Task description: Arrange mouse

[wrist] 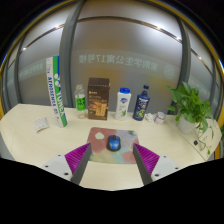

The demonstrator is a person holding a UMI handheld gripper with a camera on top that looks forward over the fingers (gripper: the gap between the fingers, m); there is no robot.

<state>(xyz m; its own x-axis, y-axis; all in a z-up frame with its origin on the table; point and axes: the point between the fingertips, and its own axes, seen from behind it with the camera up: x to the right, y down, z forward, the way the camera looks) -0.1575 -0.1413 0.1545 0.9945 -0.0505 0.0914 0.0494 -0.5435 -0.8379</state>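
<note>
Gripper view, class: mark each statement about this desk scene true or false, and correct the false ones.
1. A blue mouse sits on a mouse pad. True.
2. The hand-held gripper is clamped on the mouse. False: its fingers are open, and the mouse lies ahead between them.
3. A potted plant stands to the right of the bottles. True.
4. The brown box lies flat. False: it stands upright.
5. The dark blue bottle stands beside a white bottle. True.

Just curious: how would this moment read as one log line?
gripper: open | mouse: on mousepad, between fingers, ungrasped | beyond: brown box, bottles
</note>
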